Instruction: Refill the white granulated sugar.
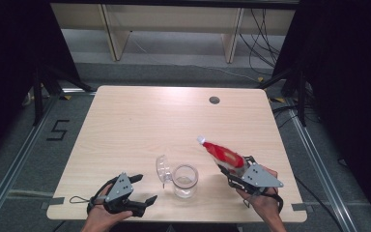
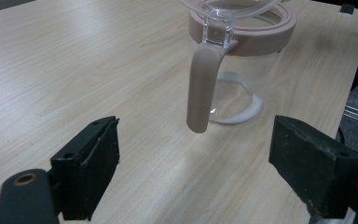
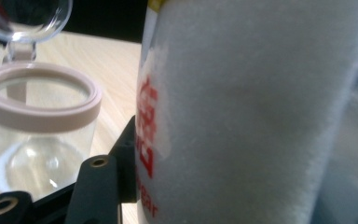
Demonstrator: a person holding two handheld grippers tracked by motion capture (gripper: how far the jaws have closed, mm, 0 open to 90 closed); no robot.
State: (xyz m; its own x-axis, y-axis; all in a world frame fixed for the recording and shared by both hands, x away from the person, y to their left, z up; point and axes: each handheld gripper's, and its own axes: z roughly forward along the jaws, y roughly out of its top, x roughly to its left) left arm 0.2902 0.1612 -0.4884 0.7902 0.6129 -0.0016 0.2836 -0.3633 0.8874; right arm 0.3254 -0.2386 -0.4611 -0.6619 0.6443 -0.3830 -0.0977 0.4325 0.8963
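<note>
A clear glass jar [image 1: 185, 180] with a beige rim stands near the table's front edge, its hinged lid [image 1: 163, 167] swung open to the left. My left gripper [image 1: 146, 188] lies low at the front left, open, pointing at the jar. In the left gripper view the jar [image 2: 242, 70] and its beige latch [image 2: 203, 88] stand just beyond the spread jaws, nothing between them. My right gripper [image 1: 233, 166] is shut on a bottle [image 1: 222, 153] with a red label and white cap, tilted up and left, right of the jar. Up close the bottle [image 3: 261, 112] looks white with red lettering, beside the jar [image 3: 37, 130].
The light wooden table [image 1: 125, 121] has a small dark round hole [image 1: 214, 100] near its back edge. Pale shelf legs and cables stand on the floor beyond the table. Dark curtains hang on both sides.
</note>
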